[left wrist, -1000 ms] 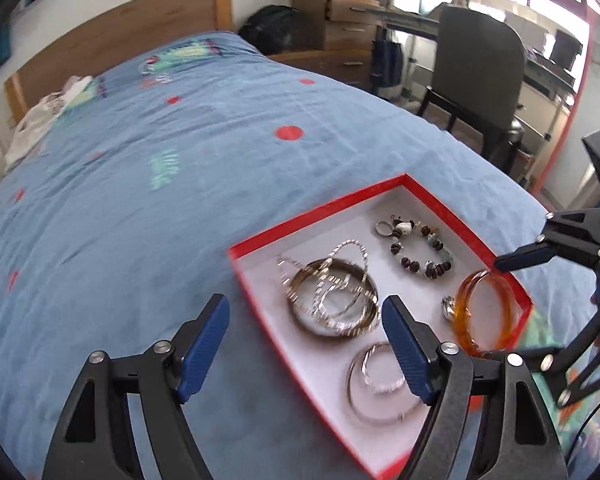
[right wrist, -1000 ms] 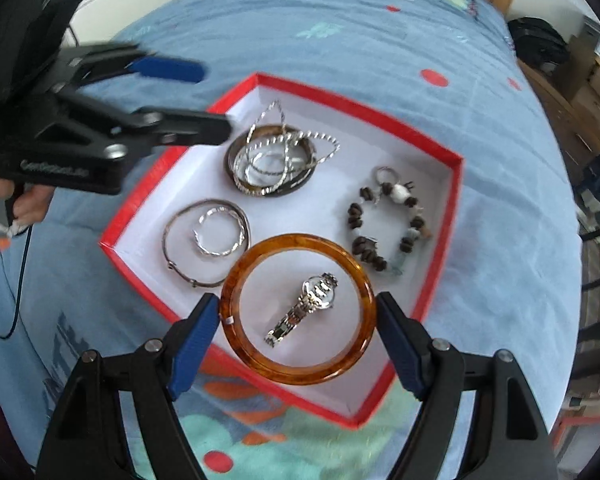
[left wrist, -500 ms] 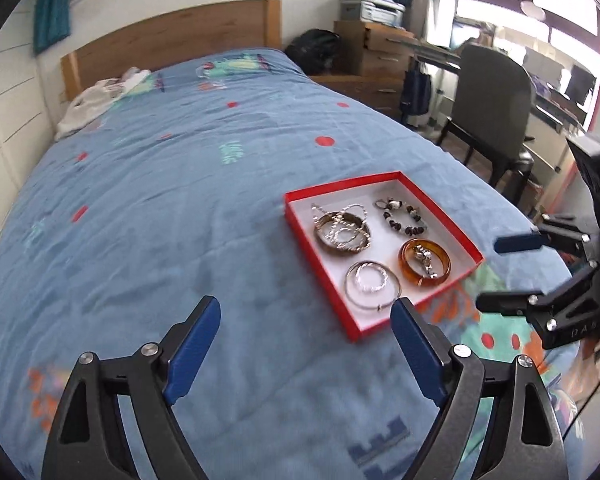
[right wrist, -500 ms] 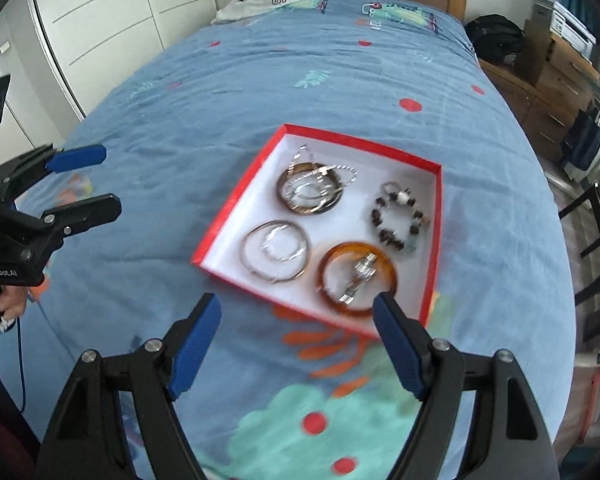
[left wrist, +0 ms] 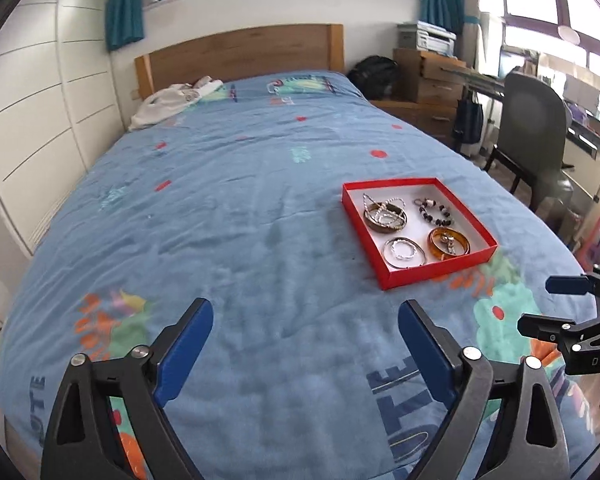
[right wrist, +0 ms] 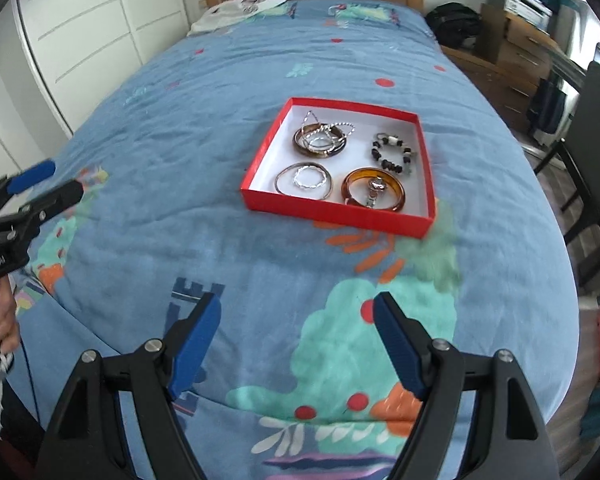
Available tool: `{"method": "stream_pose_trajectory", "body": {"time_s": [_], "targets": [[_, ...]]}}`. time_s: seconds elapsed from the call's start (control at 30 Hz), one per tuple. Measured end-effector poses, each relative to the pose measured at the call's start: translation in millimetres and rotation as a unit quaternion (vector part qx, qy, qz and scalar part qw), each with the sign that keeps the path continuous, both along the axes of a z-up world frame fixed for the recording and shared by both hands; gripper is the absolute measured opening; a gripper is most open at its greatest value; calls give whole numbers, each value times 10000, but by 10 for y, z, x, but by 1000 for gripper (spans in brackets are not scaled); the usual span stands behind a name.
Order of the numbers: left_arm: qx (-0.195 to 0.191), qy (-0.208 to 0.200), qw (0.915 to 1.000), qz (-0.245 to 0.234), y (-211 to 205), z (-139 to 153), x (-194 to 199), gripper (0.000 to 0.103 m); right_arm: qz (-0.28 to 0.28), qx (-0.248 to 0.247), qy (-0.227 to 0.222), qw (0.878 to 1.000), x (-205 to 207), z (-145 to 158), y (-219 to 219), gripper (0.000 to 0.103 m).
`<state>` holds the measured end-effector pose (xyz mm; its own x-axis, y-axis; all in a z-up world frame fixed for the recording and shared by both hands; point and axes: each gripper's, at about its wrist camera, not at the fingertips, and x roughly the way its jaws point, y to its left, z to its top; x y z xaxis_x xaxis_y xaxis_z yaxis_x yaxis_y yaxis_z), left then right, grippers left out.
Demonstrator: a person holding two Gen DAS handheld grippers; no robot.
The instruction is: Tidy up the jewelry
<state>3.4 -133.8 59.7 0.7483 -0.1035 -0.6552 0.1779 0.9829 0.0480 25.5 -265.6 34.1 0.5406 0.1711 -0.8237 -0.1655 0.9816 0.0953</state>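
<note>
A red box (left wrist: 396,278) (right wrist: 332,214) with a white inside lies on the blue bedspread. In it are an amber bangle (left wrist: 434,245) (right wrist: 350,188) with a small watch (left wrist: 449,241) (right wrist: 374,190) inside it, silver hoops (left wrist: 403,253) (right wrist: 304,178), a dark bangle with silver chains (left wrist: 385,218) (right wrist: 320,140) and a beaded bracelet (left wrist: 434,212) (right wrist: 392,154). My left gripper (left wrist: 304,344) (right wrist: 48,182) is open and empty, well back from the box. My right gripper (right wrist: 296,336) (left wrist: 548,306) is open and empty, near the bed's foot.
The bed has a wooden headboard (left wrist: 240,54) with white clothing (left wrist: 168,102) near it. White wardrobe doors (left wrist: 32,112) stand on the left. A grey chair (left wrist: 536,128), a desk and a wooden drawer unit (left wrist: 428,76) stand on the right.
Both grippers have pulled back and up from the box, which now looks small and far. Both stayed open and empty. The jewelry in the box has not moved.
</note>
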Motion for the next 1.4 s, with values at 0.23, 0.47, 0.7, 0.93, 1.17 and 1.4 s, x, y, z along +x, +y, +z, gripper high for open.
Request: {"method": "stream_pose_trajectory", "body": {"time_s": [0.23,0.47,0.7,0.93,1.17,1.4], "targets": [[-75,-198,9998,53,12,57,-257,100,-466,215,-395,9979,-281,70,34,78],[-191,-84,9998,38,-17,6,-309,100,-788,285,-603,9947,-429,7,58,78],[-226,6,9997,-27,-82,-65,-298,101,-917,244,-777,9925,-461,12,33,78],[-295,144,9994,-50,-99,-152,-251,101,-1028,282,-769,9913,-435,-49,-28,78],[-367,255,9990,-61,-91,-229,-216,101,-1099,302,-667,9912,-409,-148,-51,78],[-404,292,9987,-72,-85,-263,-190,101,-1126,299,-643,9911,-390,-174,-59,78]]}}
